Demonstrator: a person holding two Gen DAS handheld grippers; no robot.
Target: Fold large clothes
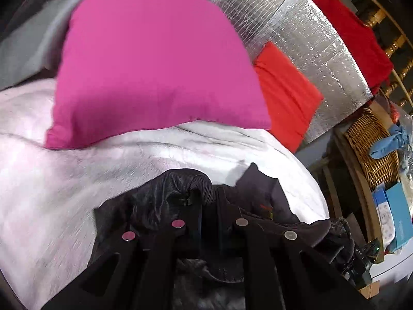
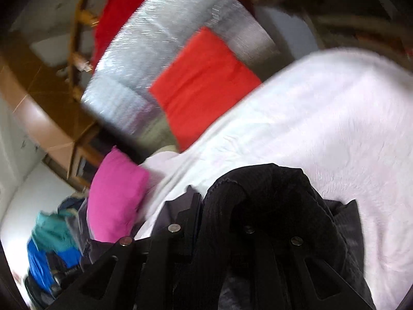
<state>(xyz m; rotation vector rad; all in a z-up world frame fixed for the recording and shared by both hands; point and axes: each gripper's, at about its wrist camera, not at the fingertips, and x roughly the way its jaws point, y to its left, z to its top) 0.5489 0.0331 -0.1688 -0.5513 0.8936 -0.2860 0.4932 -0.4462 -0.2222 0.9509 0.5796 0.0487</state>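
Note:
A black jacket (image 1: 165, 196) with a ribbed cuff bunches over the white fleece blanket (image 1: 64, 193) of the bed. My left gripper (image 1: 209, 199) is shut on a fold of it, the dark cloth draped over both fingers. In the right wrist view the same black jacket (image 2: 273, 191) wraps the fingertips of my right gripper (image 2: 222, 201), which is shut on its ribbed hem above the white blanket (image 2: 322, 108). Both views are blurred by motion.
A pink cushion (image 1: 155, 64) lies on the bed just beyond the left gripper, an orange-red cushion (image 1: 284, 93) behind it against a silver foil panel (image 1: 296, 25). A wicker basket (image 1: 371, 144) and boxes stand at the right. Blue and teal clothes (image 2: 51, 240) lie beside the bed.

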